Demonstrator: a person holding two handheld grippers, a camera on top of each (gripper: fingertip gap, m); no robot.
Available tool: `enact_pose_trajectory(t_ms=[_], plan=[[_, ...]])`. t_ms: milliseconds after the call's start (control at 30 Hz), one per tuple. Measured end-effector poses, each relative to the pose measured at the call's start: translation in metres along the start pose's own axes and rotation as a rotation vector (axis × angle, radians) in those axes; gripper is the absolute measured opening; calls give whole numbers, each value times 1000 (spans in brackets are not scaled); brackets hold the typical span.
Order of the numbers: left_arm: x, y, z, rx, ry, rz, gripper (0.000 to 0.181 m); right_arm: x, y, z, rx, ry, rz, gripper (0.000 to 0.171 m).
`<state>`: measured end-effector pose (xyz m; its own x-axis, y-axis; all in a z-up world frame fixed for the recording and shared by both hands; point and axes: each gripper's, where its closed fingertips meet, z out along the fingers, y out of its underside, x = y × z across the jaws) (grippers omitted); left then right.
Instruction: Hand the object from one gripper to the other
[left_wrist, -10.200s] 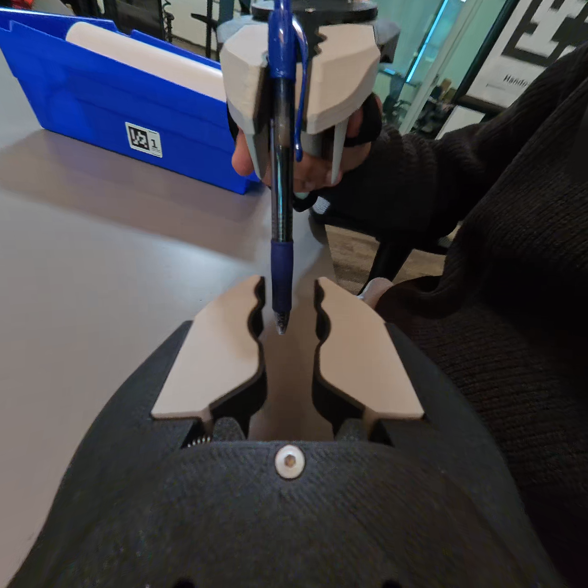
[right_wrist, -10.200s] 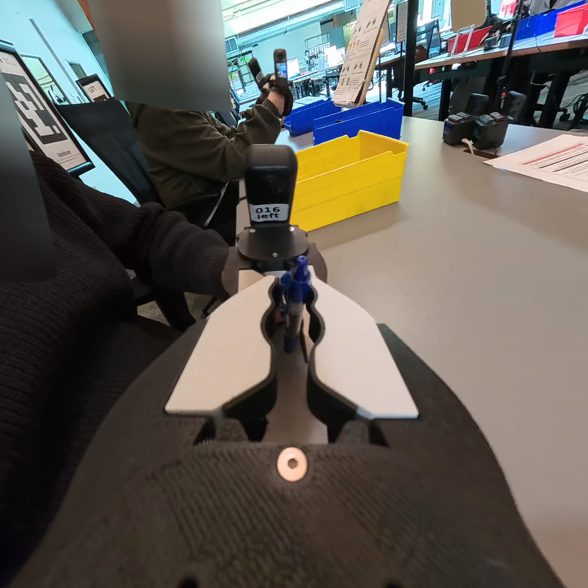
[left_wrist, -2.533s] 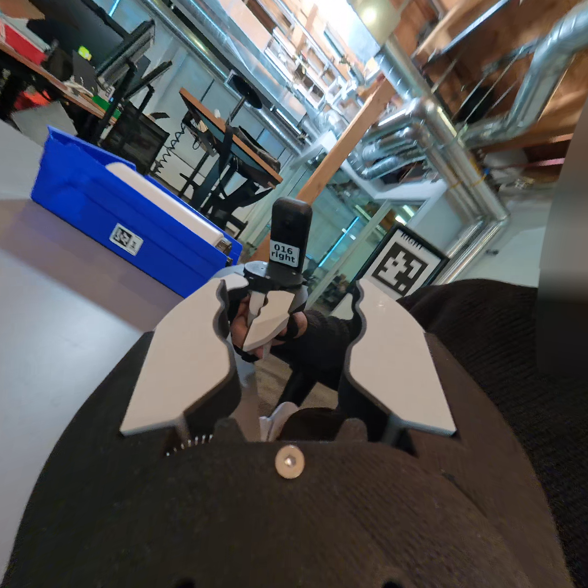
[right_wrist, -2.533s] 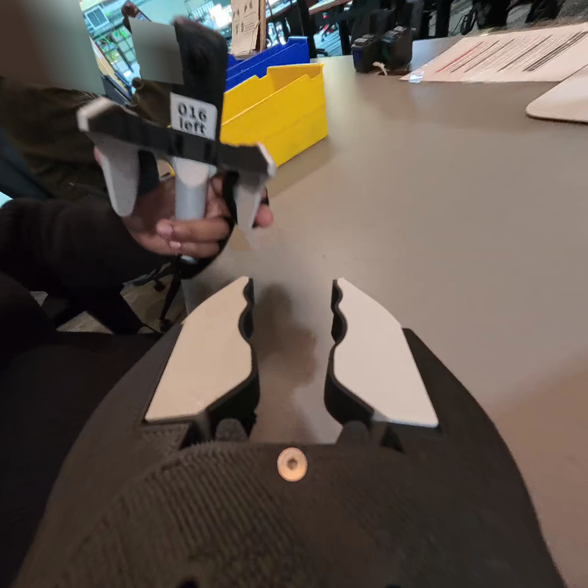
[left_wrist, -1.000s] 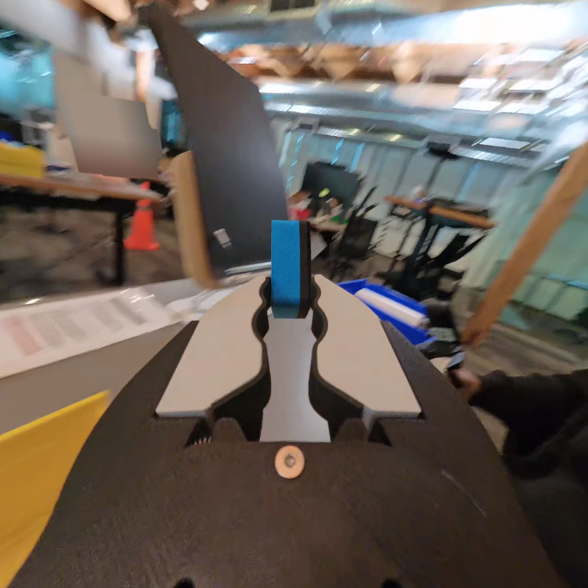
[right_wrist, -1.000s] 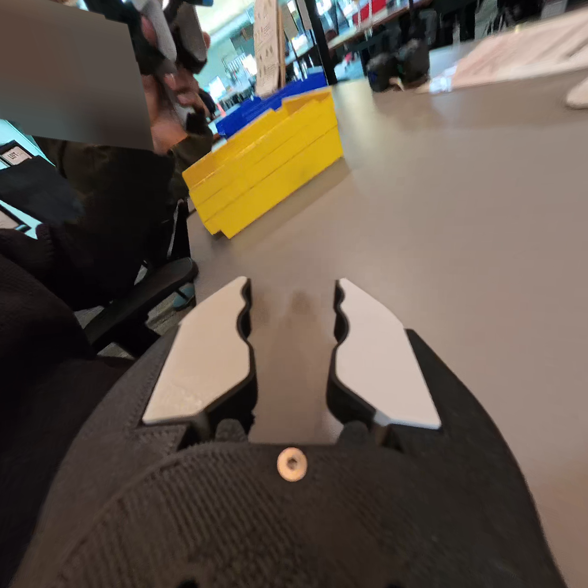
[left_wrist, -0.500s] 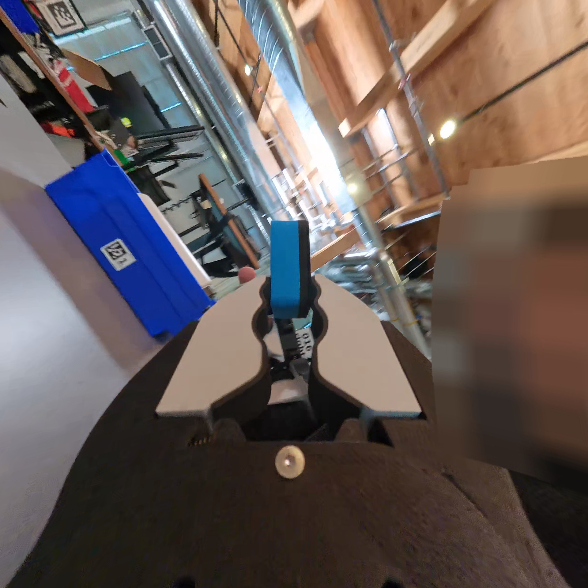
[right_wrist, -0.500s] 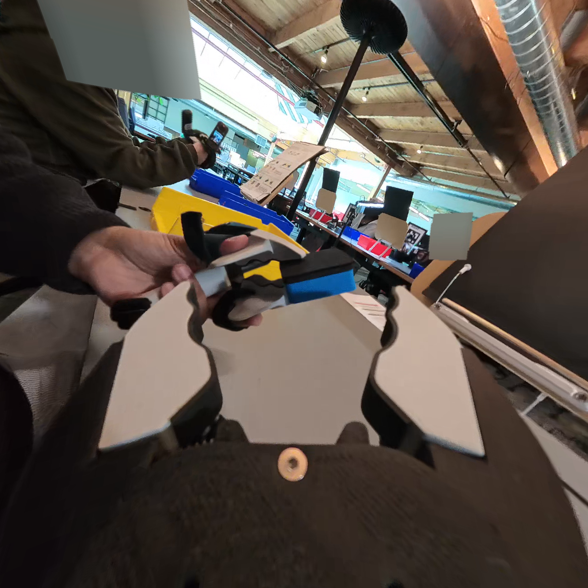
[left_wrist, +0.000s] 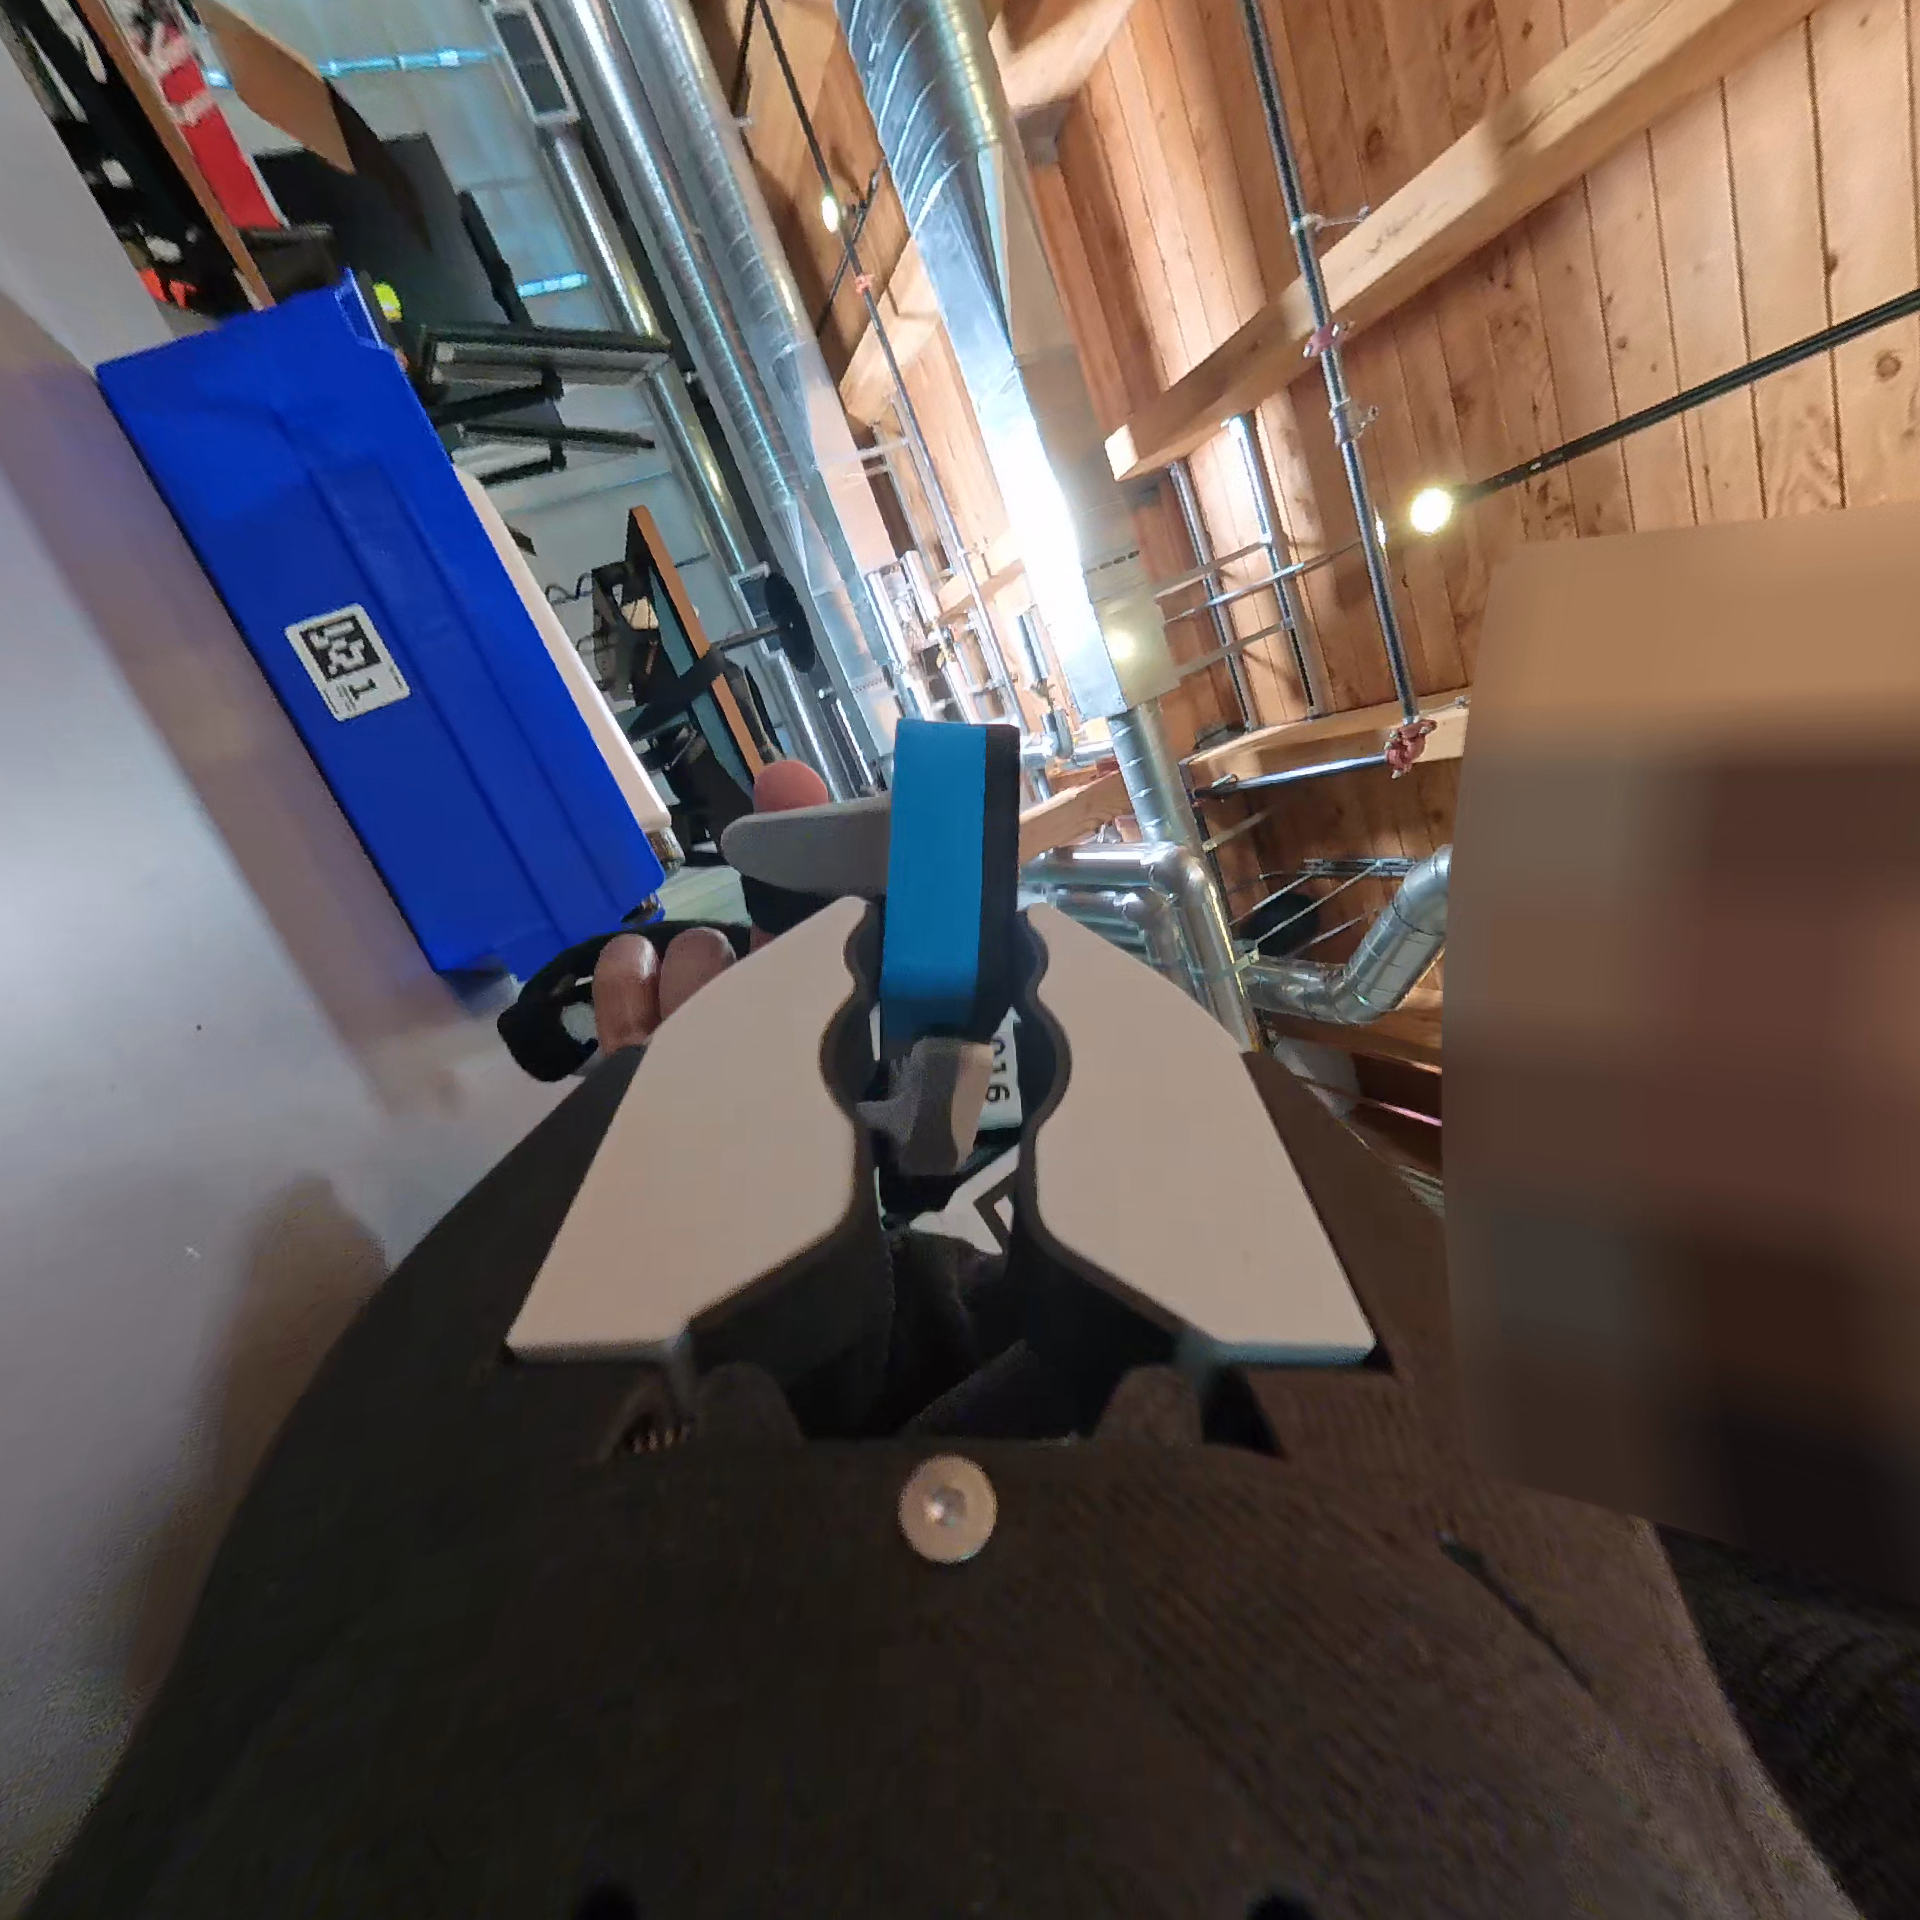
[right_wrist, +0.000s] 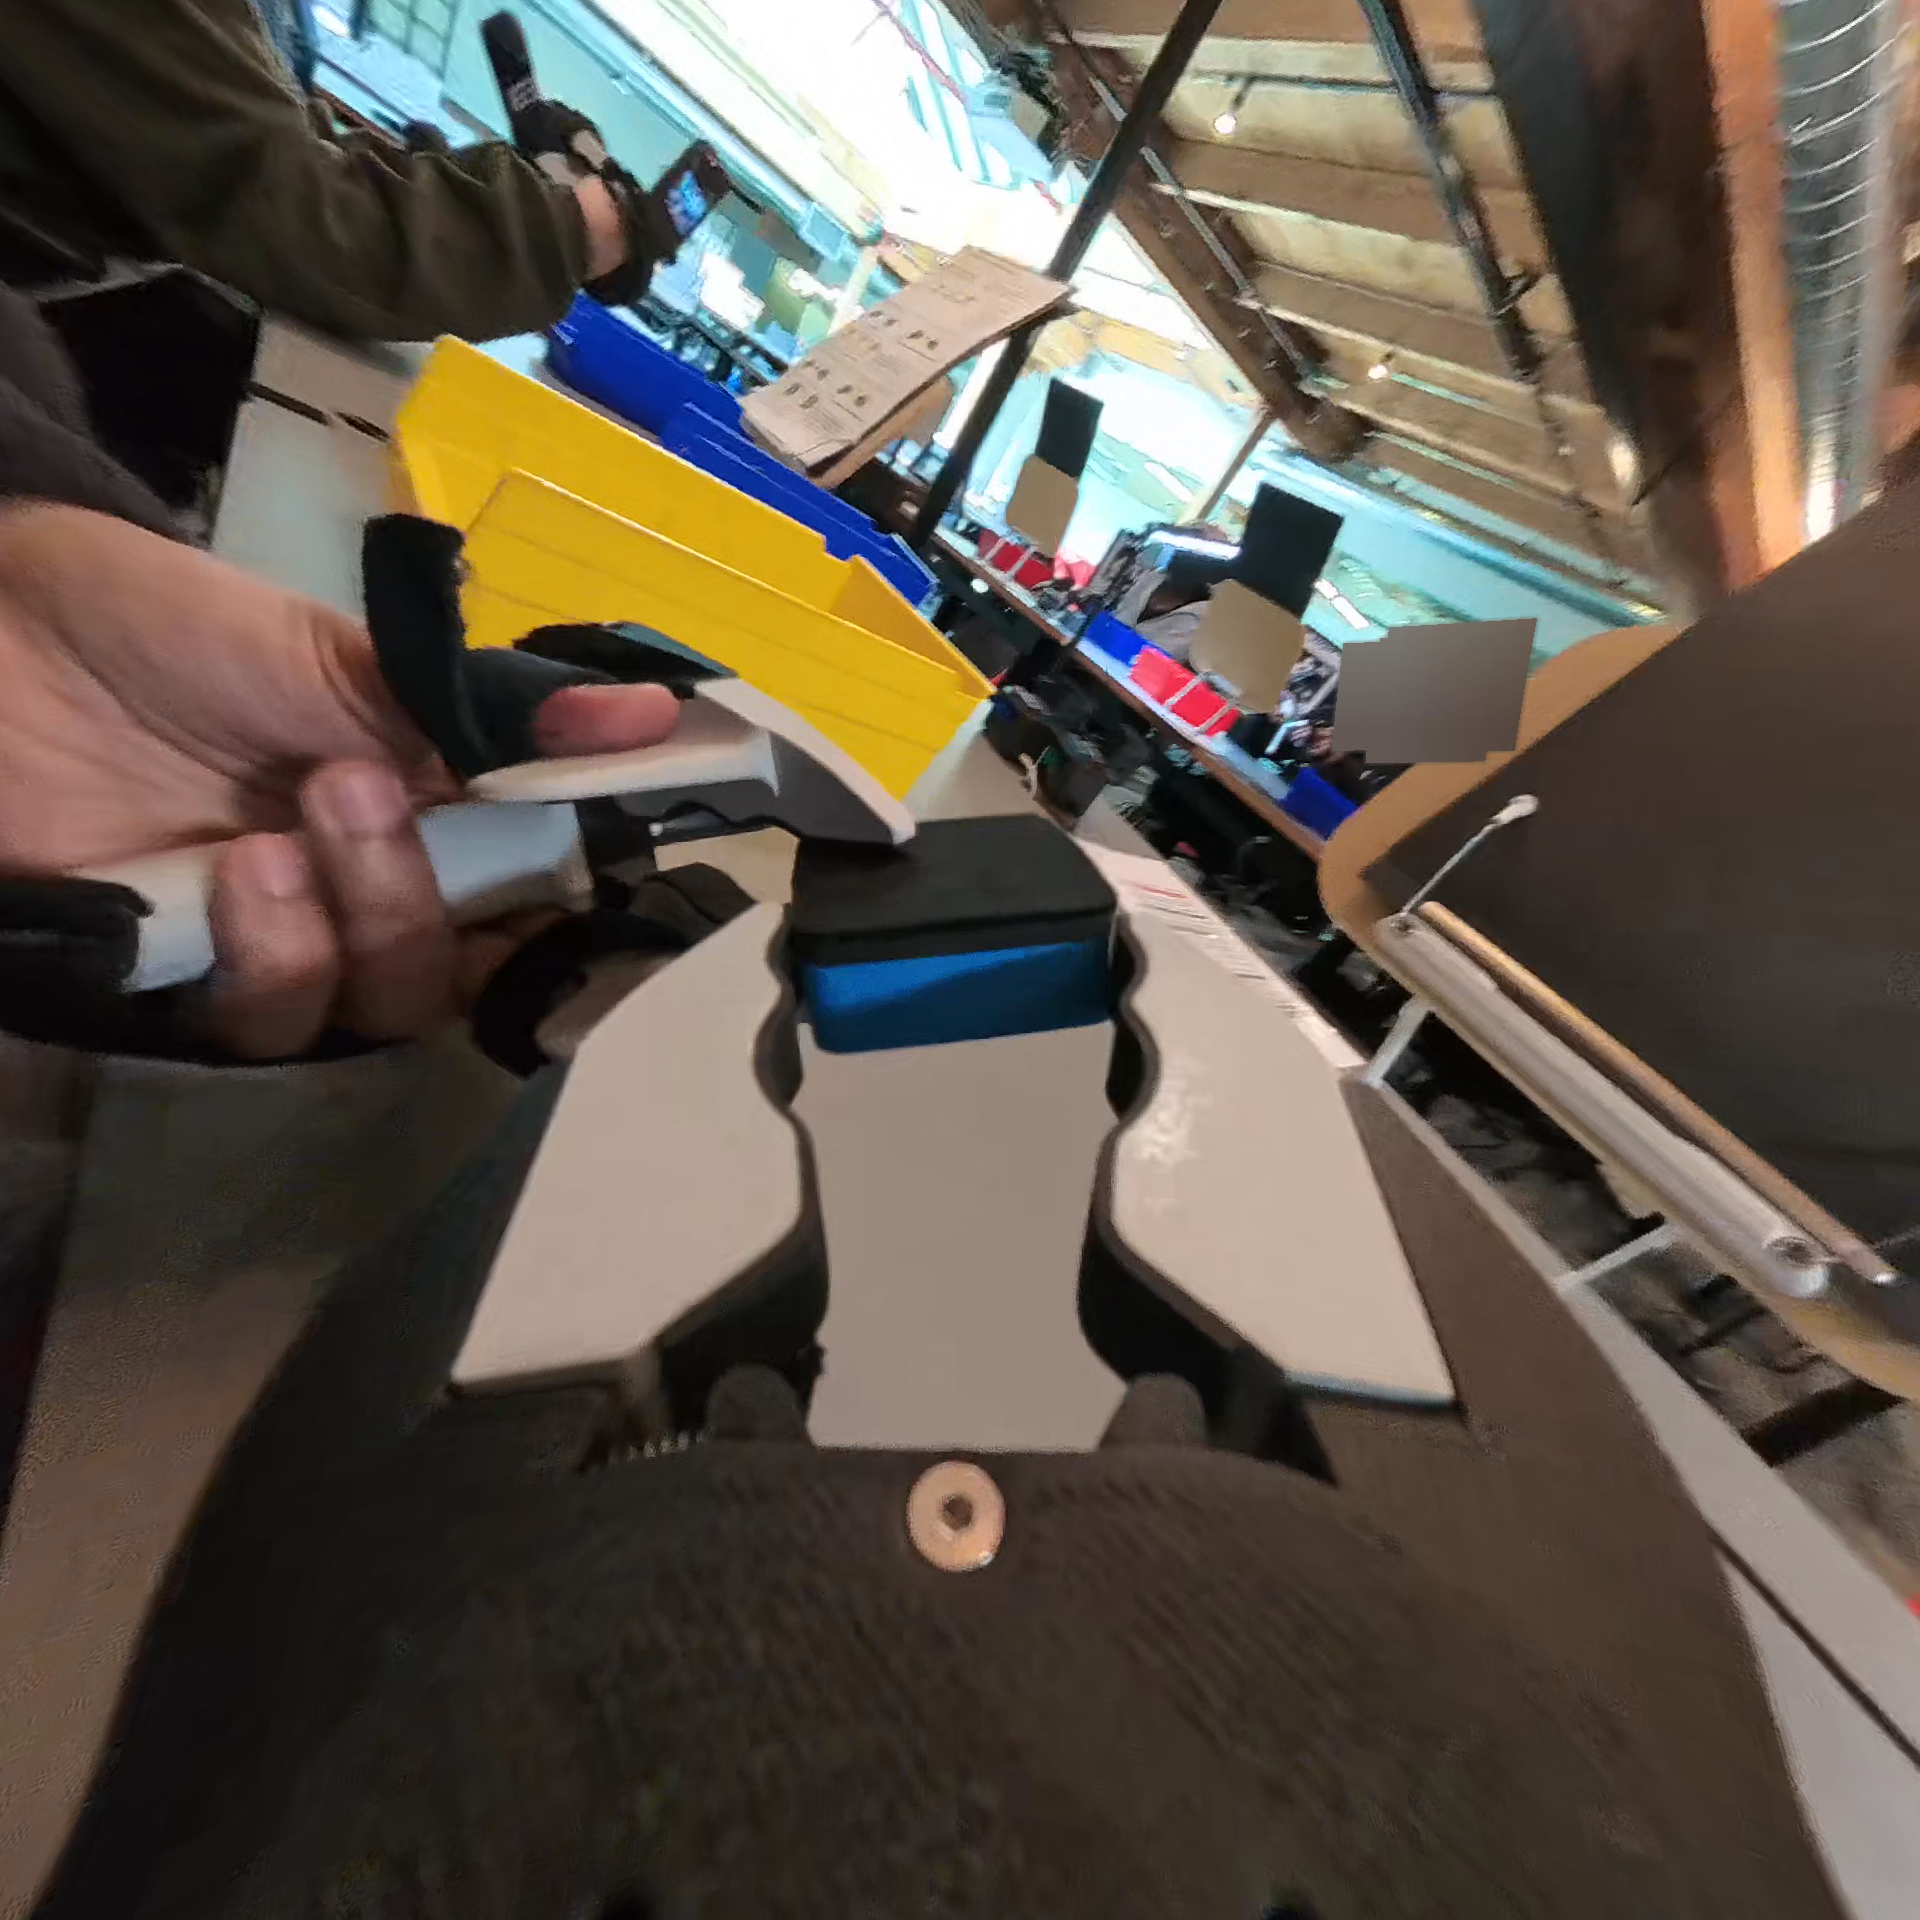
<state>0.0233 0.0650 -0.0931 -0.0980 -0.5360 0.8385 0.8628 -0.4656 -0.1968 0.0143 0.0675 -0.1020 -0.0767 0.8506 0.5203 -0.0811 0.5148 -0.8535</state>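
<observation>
Bench: grey surface (left_wrist: 125, 935) at the far left of the left wrist view, carrying a blue bin (left_wrist: 395, 644) with a white tag on its wall.
Left tool (left_wrist: 940, 956): I read it as clamped on the eraser, tips tight against both of its broad faces.
Eraser (left_wrist: 935, 862): a block with a blue body and a black felt layer, held off the bench between the two tools; I judge it light, stiff in the blue part and soft in the felt, and not fragile.
Hold: the narrow side walls look best to me, since the felt would give and the plastic may be slick.
Right tool (right_wrist: 951, 966): its fingers (right_wrist: 665, 1122) bracket the eraser's sides and appear to touch it; I take it as gripping, though how firmly I cannot tell.
Pose: both tools tip upward, nearly nose to nose, turned a quarter to each other; a hand (right_wrist: 187, 769) wraps the left tool's handle.
Beyond: yellow bin (right_wrist: 665, 582) behind the hand.
</observation>
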Motion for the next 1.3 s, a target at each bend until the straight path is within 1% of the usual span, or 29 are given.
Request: enact_pose_trajectory(t_ms=[33,133,167,267,300,367,467,533,600,667,767,833,933,1000,1167,1300], plan=[[-1,3,1,-26,1,-4,23,-1,1,-2,-3,-25,21,57],[1,10,4,-90,5,45,26,4,1,-6,9,-50,135,57],[0,11,5,-114,-7,66,34,8,1,-7,16,-44,171,57],[-6,4,7,-130,-81,185,71,16,-3,-12,61,-78,340,57],[-8,1,7,-133,-108,245,82,17,-4,-14,75,-101,413,57],[-9,-2,7,-180,-145,400,94,19,-5,-17,97,-165,567,57],[-13,2,9,-326,-211,694,102,19,-7,-19,113,-252,765,57],[-13,4,8,-393,-242,892,105,19,-7,-20,125,-288,860,57],[-11,6,8,-430,-257,1057,103,19,-7,-21,130,-312,926,57],[-7,6,7,-432,-260,1198,93,16,-5,-20,112,-347,976,57],[-2,7,7,-440,-246,1395,89,0,-2,-16,48,-459,1108,58],[-2,15,5,-499,-222,1511,85,-7,-3,-15,47,-516,1223,57],[-1,27,3,-560,-180,1658,72,-7,-1,-14,47,-558,1341,57],[-1,33,2,-585,-156,1705,62,-5,3,-14,36,-566,1383,57],[-3,30,1,-574,-168,1684,61,-3,7,-15,33,-589,1477,57],[-4,25,0,-567,-177,1670,58,-13,8,-13,-9,-637,1486,57]])
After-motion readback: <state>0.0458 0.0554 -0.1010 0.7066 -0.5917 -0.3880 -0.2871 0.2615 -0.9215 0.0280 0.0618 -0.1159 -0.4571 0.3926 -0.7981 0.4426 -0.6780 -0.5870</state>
